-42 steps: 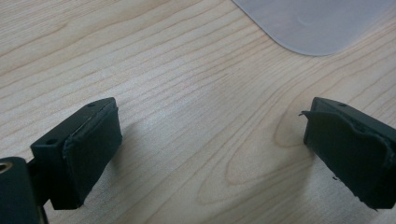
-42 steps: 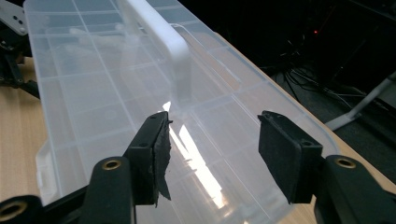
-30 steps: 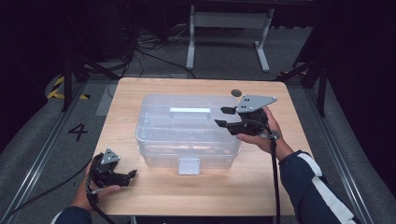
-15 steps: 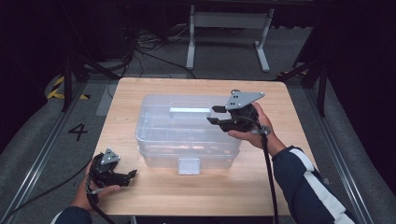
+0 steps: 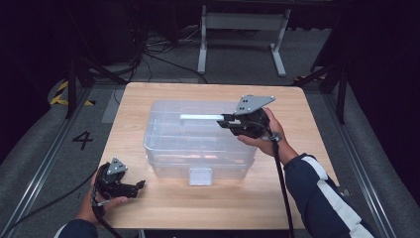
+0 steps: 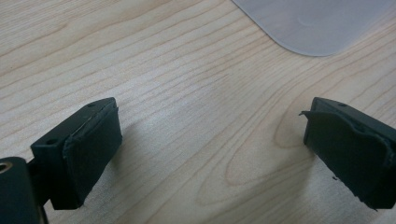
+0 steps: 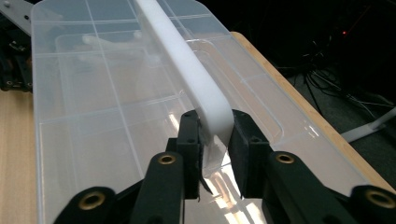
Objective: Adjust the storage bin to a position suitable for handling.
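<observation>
- One clear plastic box (image 5: 198, 141) is sitting at the middle of the wooden table (image 5: 307, 148), lid on, one white handle (image 7: 187, 70) running along the top, one front latch (image 5: 200, 176) facing the person.
- The right gripper (image 7: 212, 144) is grasping the near end of the handle; its jaws have just been closing, and both pads are now pressing on the white bar.
- Risk, as I judge it: the hold is sitting at one end only, so lifting is likely tilting the box and swinging the far end down.
- Risk: the bar looks smooth and rounded, so the pads may be sliding off under load.
- Risk: whether the latch is fastened I cannot tell; if loose, the lid may be coming away alone.
- The left gripper (image 6: 210, 154) is resting released, jaws wide apart over bare wood, near the table's front left corner and apart from the box, so nothing is steadying the base.
- Count: two grippers, two hands, one box.
</observation>
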The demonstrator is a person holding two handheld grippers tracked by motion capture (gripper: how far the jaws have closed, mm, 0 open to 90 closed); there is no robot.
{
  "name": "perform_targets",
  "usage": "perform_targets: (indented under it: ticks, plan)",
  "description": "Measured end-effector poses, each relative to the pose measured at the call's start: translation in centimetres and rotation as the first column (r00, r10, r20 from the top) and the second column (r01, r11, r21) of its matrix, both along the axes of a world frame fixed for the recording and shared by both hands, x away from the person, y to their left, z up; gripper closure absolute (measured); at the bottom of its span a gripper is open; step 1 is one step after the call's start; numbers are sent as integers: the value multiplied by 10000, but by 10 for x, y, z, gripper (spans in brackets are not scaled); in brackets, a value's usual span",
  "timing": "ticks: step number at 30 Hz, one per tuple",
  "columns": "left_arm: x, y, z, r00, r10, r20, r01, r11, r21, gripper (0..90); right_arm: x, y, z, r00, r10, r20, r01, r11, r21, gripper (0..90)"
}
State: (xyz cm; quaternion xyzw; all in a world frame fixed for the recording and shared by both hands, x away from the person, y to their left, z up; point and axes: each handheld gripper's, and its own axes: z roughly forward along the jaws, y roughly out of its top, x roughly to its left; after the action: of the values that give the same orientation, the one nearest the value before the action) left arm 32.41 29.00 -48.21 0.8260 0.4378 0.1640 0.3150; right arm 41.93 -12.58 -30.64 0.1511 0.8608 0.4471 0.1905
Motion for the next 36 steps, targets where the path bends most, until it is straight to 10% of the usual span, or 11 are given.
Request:
perform_targets:
  ticks: [16,36]
  plan:
    - [-1,-5,7,9999,-26,137,27,10000,-74,259,2,3,6,10000,-16,-44,15,9995,-303,760]
    - [-12,-15,62,9845,-292,1730,393,9977,-557,437,21,4,24,9977,-279,-618,269,9995,-168,745]
